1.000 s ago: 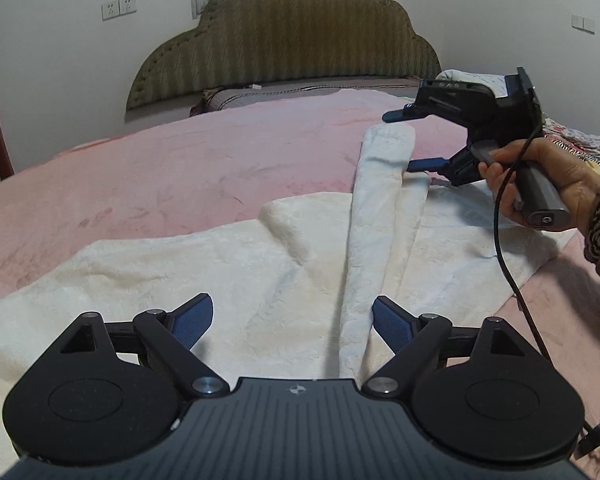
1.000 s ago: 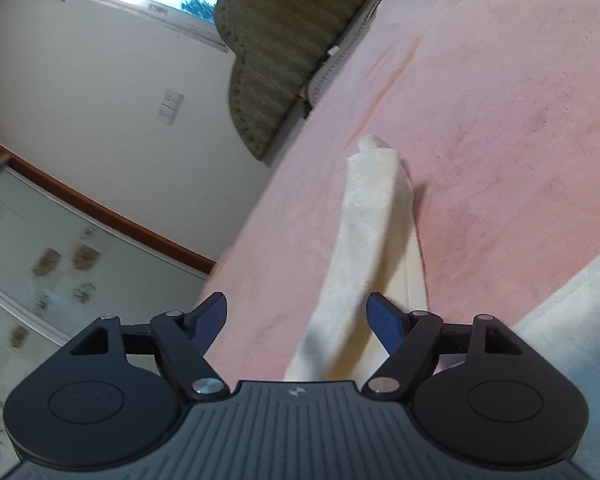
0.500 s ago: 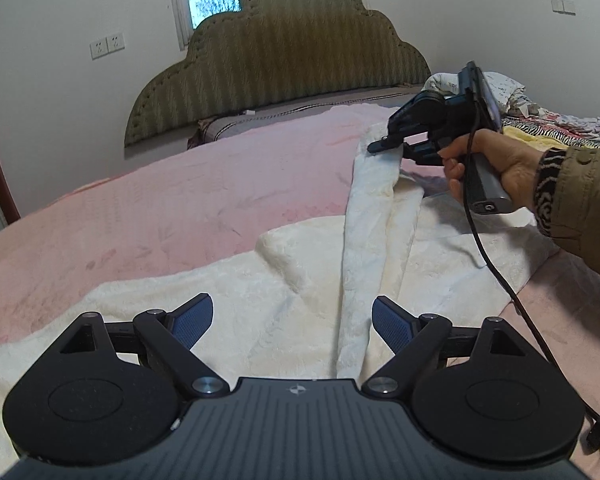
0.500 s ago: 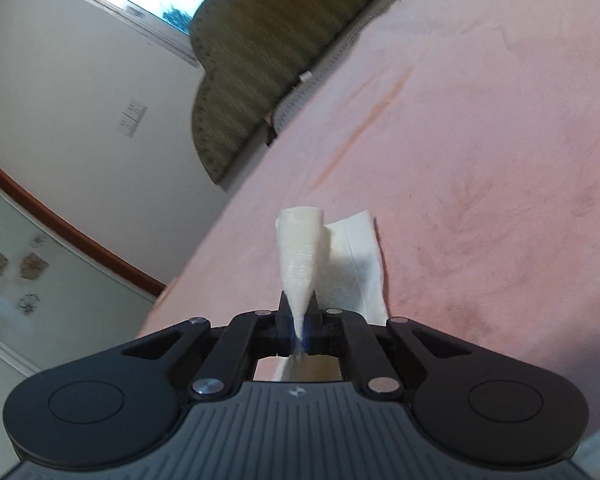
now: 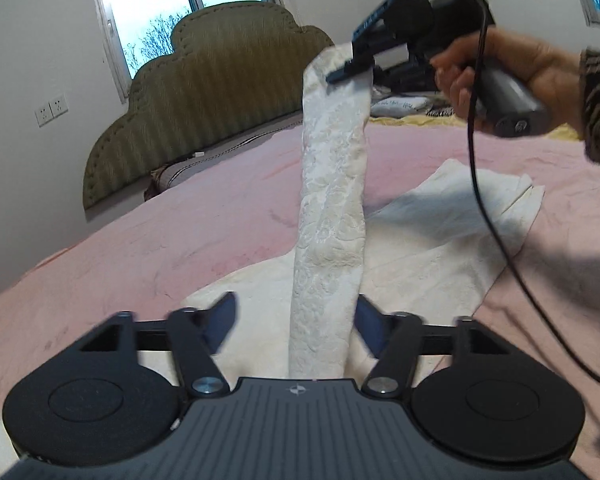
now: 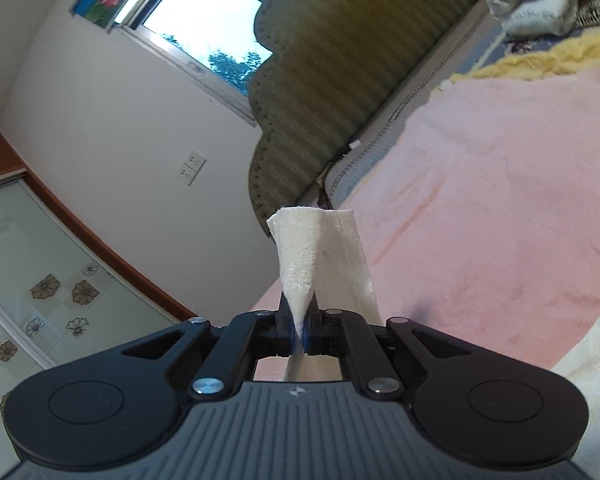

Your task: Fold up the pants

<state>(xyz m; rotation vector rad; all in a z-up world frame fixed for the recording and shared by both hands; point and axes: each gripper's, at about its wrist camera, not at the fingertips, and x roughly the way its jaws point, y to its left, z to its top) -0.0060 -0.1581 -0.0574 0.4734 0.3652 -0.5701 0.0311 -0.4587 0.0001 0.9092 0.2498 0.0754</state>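
Right jaws: clamped tight on the hem end of one pant leg; the right gripper [image 6: 300,334] pinches the cloth to a point between its pads, and the hem fans out above them.
Left jaws: closing, partway in; the left gripper [image 5: 296,320] has the same pant leg standing between its fingers. The right finger [image 5: 370,326] is at the fabric's edge, the left finger [image 5: 220,322] apart from it. Blurred, so contact cannot be told.
Pants [image 5: 332,208]: cream-white, thick, with a raised floral weave. One leg is lifted off the bed as a narrow, lengthwise-folded strip, running from the left jaws up to the right gripper [image 5: 350,68]. The rest lies flat and rumpled on the bed, towards its near edge, with a folded flap out to the right.
Hand [image 5: 496,68]: grips the right gripper's grey handle; a black cable hangs from it across the cloth.
Bed [image 5: 148,240]: pink cover, bearing the pants.
Headboard [image 5: 204,92]: olive, ribbed, scalloped, at the bed's far end.
Containers: none seen.
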